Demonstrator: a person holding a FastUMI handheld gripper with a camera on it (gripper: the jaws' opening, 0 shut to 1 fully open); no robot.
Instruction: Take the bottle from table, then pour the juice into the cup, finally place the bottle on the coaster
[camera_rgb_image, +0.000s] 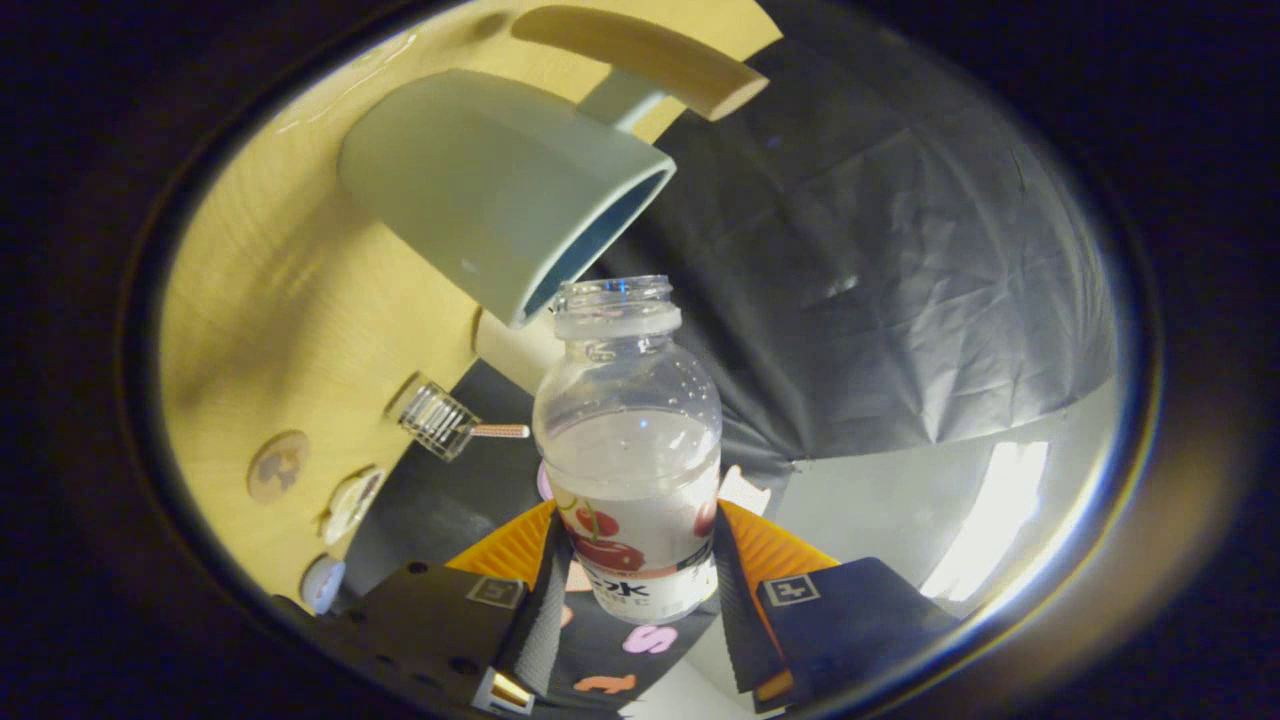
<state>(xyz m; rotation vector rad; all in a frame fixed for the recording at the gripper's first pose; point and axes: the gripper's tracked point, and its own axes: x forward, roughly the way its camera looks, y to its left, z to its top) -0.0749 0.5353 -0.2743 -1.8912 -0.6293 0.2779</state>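
Both fingers of my gripper (632, 560) are clamped on the lower, labelled part of the clear plastic bottle (628, 440), one on each flank. The bottle is uncapped, roughly half full of pale cloudy juice, and lifted off the table.

Working left to right: on the pale wooden table (260, 300) lie a few small round discs (278, 465), any of which may be the coaster, then a small ribbed glass (436, 420), all well apart from the bottle. Further on, the grey-green cup with its blue inside (500, 190) sits with its rim just beside the bottle's mouth.

My worry is spilling: the mouth looks level with the rim rather than over it, so juice could run down the outside. The smooth bottle might also slip in the fingers.

Label writing is partly hidden; I cannot read it, only red fruit artwork.
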